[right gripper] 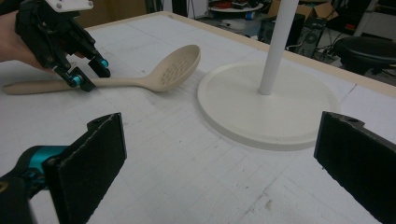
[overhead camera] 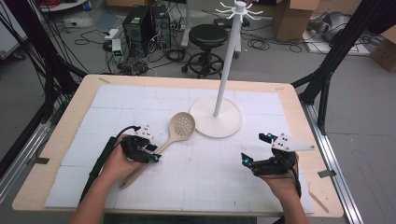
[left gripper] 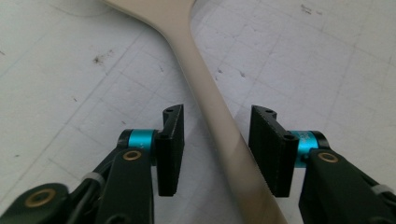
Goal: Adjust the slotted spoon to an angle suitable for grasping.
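Left gripper view: left gripper (left gripper: 215, 149) straddles the slotted spoon (left gripper: 219, 135) handle near the table's (overhead camera: 289, 93) front-left, pads not yet touching — lined up for a pinch; right gripper (right gripper: 219, 163) gapes wide, idle.

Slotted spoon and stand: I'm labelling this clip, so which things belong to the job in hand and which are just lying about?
In the job:
- slotted spoon, handle between the jaws of the left gripper
- white hanging stand

Lying about:
- black stool
- computer towers
- cardboard boxes
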{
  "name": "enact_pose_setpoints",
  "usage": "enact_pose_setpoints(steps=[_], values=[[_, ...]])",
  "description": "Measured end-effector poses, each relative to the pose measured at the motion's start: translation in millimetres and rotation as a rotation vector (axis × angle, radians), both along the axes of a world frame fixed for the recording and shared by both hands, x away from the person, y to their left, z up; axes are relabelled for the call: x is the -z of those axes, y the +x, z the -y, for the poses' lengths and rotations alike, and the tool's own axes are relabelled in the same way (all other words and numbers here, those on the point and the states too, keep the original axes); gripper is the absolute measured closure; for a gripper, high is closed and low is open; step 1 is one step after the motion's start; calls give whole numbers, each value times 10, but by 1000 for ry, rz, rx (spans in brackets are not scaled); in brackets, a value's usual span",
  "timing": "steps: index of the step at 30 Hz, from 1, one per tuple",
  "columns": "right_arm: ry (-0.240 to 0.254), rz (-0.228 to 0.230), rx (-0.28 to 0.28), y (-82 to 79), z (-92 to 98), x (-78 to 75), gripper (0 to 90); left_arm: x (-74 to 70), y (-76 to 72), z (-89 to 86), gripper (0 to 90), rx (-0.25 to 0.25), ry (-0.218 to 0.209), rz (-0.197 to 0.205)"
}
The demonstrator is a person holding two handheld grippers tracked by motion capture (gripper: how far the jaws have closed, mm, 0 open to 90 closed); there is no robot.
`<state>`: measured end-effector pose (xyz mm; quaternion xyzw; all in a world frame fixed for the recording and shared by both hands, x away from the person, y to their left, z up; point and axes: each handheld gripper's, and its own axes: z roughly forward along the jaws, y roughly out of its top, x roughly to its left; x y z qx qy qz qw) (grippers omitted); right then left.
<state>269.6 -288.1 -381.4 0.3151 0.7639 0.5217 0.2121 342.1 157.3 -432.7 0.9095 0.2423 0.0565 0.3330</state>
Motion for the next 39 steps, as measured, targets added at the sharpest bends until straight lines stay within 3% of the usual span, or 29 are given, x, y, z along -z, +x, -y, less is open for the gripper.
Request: enact_pose_setpoints(steps=[2,9,15,17,21,26,34,37,39], values=[[1,0,0,0,0,1,9,-5,-1,1,637,12,-3,-9],[-6,4,-4,2,-4,3,9,-30,-28,20,660,28,52,41],[-2,7,-4,0,-1,-5,9,-47,-26,-31,745,25,65,37],[-3,6,-4,-3,2,-7,9,-52,-29,-36,766,49,70,33],[-2,5,-3,-4,2,-11,9,-59,-44,-20,768,68,81,35],[0,6,-7,-9,-1,-21,9,-50,-76,38,769,154,54,13],[-2,6,-13,-9,-17,-21,9,-56,-155,241,767,245,69,37],[-3,6,-12,-7,-18,-19,9,-56,-155,254,763,243,69,42],[-2,4,-12,-9,-14,-17,9,-59,-142,225,674,217,61,56]])
